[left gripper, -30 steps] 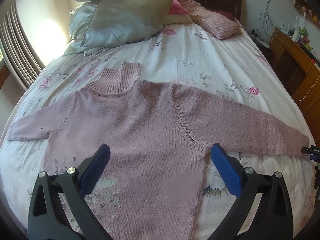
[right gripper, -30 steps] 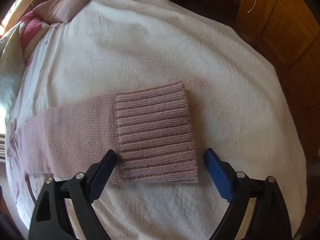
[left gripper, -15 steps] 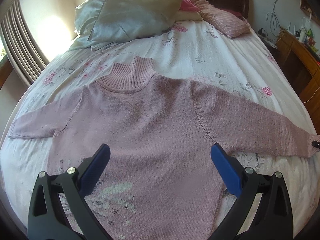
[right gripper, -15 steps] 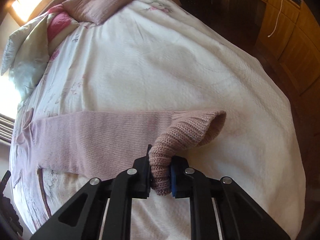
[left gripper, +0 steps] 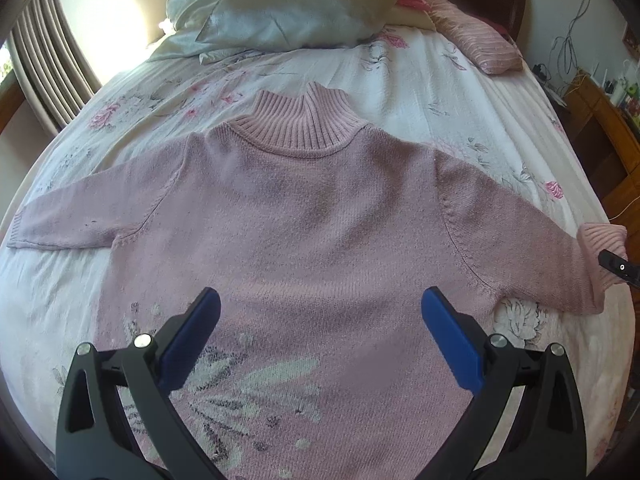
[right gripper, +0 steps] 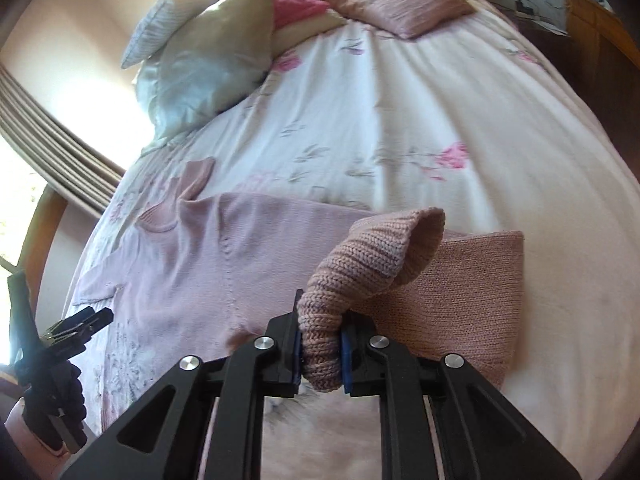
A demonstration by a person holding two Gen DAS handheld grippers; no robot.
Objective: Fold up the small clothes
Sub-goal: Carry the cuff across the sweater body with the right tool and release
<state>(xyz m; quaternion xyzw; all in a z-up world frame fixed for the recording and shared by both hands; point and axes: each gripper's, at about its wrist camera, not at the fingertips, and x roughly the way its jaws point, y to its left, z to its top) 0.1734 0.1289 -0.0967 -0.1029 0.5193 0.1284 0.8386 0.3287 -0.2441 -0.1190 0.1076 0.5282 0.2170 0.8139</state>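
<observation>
Sweater [left gripper: 312, 220] cuff [right gripper: 344, 280] pinched by right hand-held gripper [right gripper: 320, 354], seemingly lifted.

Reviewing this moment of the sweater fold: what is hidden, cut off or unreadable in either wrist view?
- Sweater hem: left wrist view, cut off by the bottom edge and the left tool.
- Pinched end of the cuff: right wrist view, hidden between the right tool pads.
- Items on the wooden furniture: left wrist view, too small at the edge.
- Window: right wrist view, blown out by glare.
</observation>
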